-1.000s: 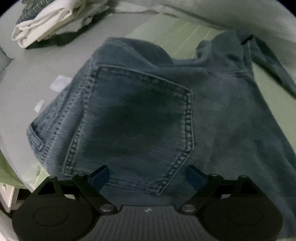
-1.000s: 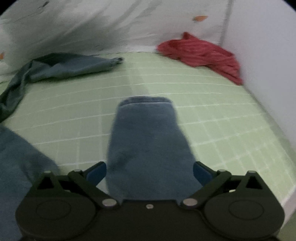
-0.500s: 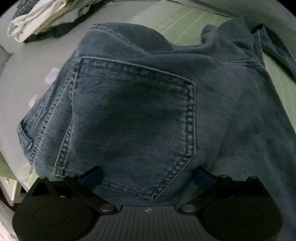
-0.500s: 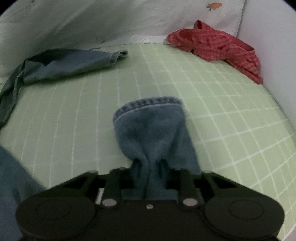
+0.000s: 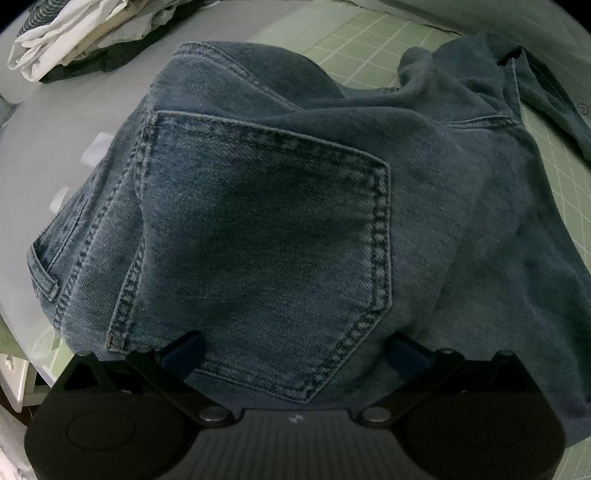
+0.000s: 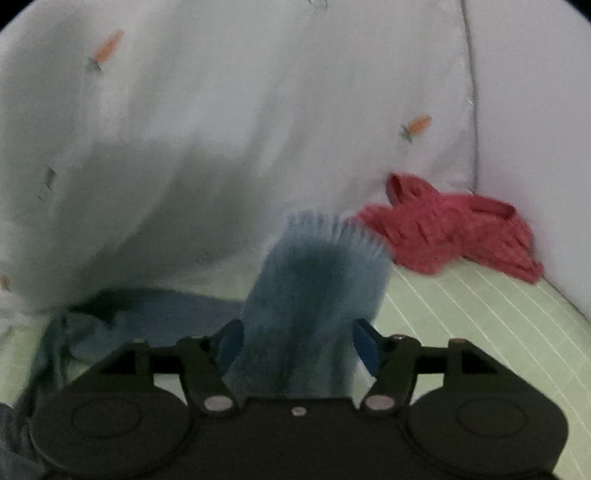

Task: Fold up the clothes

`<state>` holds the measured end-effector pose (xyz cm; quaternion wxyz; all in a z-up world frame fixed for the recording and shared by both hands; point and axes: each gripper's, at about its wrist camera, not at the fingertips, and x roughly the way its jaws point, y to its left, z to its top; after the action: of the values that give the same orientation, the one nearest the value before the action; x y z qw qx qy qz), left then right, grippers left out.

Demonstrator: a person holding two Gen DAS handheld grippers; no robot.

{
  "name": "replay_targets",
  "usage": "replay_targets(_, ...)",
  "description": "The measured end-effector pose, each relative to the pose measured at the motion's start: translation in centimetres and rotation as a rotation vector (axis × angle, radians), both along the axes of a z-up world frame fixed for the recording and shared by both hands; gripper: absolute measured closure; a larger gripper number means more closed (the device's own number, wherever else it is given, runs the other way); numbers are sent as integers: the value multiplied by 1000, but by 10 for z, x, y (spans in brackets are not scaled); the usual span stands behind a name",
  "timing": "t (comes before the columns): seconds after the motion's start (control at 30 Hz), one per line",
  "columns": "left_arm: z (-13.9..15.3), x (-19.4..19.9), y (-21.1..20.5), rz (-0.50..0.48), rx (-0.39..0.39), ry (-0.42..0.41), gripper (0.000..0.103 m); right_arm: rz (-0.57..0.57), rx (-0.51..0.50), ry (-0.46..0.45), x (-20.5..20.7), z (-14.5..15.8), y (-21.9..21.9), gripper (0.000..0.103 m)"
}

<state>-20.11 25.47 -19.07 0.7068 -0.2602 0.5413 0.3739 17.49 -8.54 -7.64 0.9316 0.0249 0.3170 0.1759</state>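
Note:
Blue jeans (image 5: 266, 229) lie seat-up with a back pocket facing me in the left wrist view. My left gripper (image 5: 293, 350) is open, its blue pads on either side of the pocket's lower corner. In the right wrist view a jeans leg end (image 6: 314, 295) stands between the fingers of my right gripper (image 6: 299, 347), blurred by motion. The jaws stand open around the cloth, which rests between them. The other leg (image 6: 155, 317) lies on the green sheet to the left.
A pile of white and striped clothes (image 5: 70, 33) lies at the far left on a grey surface (image 5: 48, 147). A red garment (image 6: 454, 232) lies at the back right corner. A white carrot-print sheet (image 6: 258, 129) hangs behind the green checked bed (image 6: 480, 317).
My right gripper shut on the leg end, lifted it, then opened again as the view tilted up. My left gripper moved closer over the back pocket and stayed open.

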Motion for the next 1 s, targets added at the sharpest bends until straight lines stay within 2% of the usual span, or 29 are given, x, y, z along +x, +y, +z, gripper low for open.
replay_targets(0.07,-1,-1,-1,-1,3,-3,0,-40,-18,45,-4,-13,-7,44)
replay_targets(0.2,-2,-4,-5,-1,14,-11,0,-141,31,191,-17,-46,-36,51)
replay_targets(0.3,-3,-5,-7,-1,15,-12,0,-113,-18,247,-28,-65,-36,54)
replay_targets(0.43,-4,-6,-8,-1,10,-8,0,-82,38,318,-25,-82,-32,54)
replay_targets(0.47,-4,-7,-8,-1,9,-7,0,-73,30,317,-23,-82,-29,59)
replay_targets(0.5,-4,-7,-8,-1,8,-6,0,-64,21,315,-22,-83,-26,71)
replay_targets(0.53,-5,-7,-8,-1,7,-6,0,-55,13,314,-21,-83,-23,88)
replay_targets(0.6,-5,-8,-9,-1,6,-6,0,-41,-28,275,-30,-77,-19,97)
replay_targets(0.73,-6,-10,-11,-3,2,-4,0,-97,-145,158,-62,-51,-32,99)
replay_targets(0.8,-7,-10,-12,-4,2,-6,0,-150,-201,135,-85,-40,-52,99)
replay_targets(0.9,-8,-12,-14,-5,4,-13,0,-214,-263,227,-113,-49,-86,99)
replay_targets(1.0,-8,-14,-15,-9,5,-17,0,-283,-224,264,-122,-56,-105,93)
